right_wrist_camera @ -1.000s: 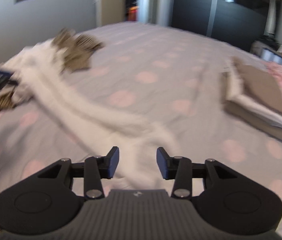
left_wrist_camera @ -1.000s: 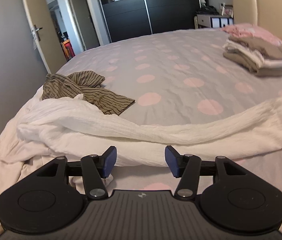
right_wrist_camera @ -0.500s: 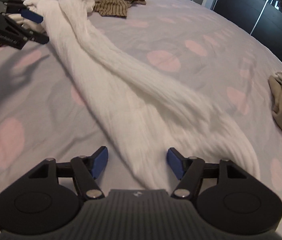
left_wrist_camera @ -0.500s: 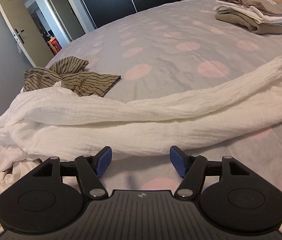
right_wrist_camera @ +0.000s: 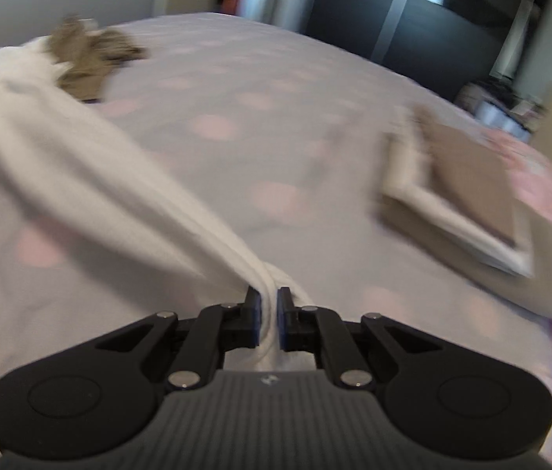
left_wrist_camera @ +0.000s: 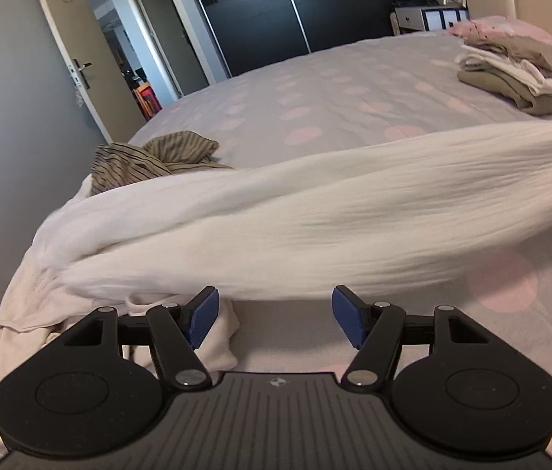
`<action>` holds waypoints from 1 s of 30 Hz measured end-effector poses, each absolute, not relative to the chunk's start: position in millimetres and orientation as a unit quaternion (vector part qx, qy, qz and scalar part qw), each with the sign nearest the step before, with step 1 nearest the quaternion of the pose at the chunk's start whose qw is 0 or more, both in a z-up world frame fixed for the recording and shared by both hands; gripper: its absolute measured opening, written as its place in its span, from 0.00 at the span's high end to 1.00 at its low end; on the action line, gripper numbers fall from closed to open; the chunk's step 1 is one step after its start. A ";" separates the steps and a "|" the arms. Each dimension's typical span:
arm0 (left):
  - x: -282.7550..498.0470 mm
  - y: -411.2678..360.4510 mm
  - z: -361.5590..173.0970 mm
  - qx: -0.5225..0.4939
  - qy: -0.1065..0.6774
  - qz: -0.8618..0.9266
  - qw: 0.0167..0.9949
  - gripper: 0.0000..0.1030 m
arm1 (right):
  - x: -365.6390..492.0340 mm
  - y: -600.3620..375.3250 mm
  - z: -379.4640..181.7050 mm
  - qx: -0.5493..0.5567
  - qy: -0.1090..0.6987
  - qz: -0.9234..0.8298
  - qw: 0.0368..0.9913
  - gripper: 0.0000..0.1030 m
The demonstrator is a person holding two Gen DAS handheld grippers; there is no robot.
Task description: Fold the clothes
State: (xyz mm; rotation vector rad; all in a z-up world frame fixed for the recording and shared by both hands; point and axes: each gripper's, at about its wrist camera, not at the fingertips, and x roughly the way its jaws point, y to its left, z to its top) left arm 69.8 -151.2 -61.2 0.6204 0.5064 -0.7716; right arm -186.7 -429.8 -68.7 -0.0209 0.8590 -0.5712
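Note:
A long white crinkled garment point(left_wrist_camera: 295, 215) stretches across the spotted bed, lifted at its right end and blurred with motion. My left gripper point(left_wrist_camera: 275, 319) is open just in front of the garment's lower edge, nothing between its blue pads. My right gripper point(right_wrist_camera: 269, 319) is shut on the bunched end of the white garment point(right_wrist_camera: 92, 180), which runs away to the far left in the right wrist view. A crumpled brown striped garment point(left_wrist_camera: 150, 158) lies beyond the white one near the bed's left edge, and shows as the striped garment point(right_wrist_camera: 92, 55) at the upper left.
A stack of folded beige and white clothes point(left_wrist_camera: 526, 78) sits at the right of the bed point(left_wrist_camera: 334, 90), near a pink pillow point(left_wrist_camera: 511, 27). The same folded stack point(right_wrist_camera: 460, 192) is right of my right gripper. An open door point(left_wrist_camera: 80, 62) and dark wardrobe point(left_wrist_camera: 295, 11) stand behind.
My right gripper has shut on the end of the white garment and lifted it, pulling it taut. The left gripper stays open, its view tilted up slightly.

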 end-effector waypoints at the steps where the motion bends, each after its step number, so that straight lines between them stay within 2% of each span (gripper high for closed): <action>1: 68.9 -149.5 -59.7 0.293 0.240 -0.366 0.850 0.39 | -198.5 -437.7 -65.3 -0.010 0.414 -0.289 0.863 0.92; 6: 63.4 -145.0 -53.8 0.286 0.237 -0.367 0.853 0.39 | -253.8 -471.9 -64.8 -0.021 0.451 -0.365 0.814 0.92; 9: 57.5 -145.9 -49.0 0.282 0.231 -0.378 0.851 0.39 | -285.7 -498.0 -69.4 0.016 0.468 -0.397 0.790 0.92; 15: 46.5 -158.7 -47.7 0.285 0.225 -0.410 0.836 0.39 | -309.7 -512.4 -81.7 0.042 0.485 -0.427 0.762 0.91; 17: 41.4 -164.7 -52.6 0.298 0.223 -0.424 0.826 0.39 | -307.2 -504.0 -79.2 0.037 0.477 -0.419 0.772 0.84; 19: 35.1 -171.1 -60.0 0.314 0.217 -0.435 0.816 0.39 | -304.2 -491.1 -75.1 0.021 0.467 -0.404 0.786 0.59; 26: 22.9 -192.4 -94.5 0.369 0.213 -0.458 0.780 0.39 | -288.1 -446.1 -72.7 -0.025 0.450 -0.331 0.829 0.54; 30: 19.0 -202.4 -114.8 0.408 0.216 -0.456 0.761 0.39 | -275.9 -426.1 -96.5 -0.047 0.485 -0.272 0.830 0.44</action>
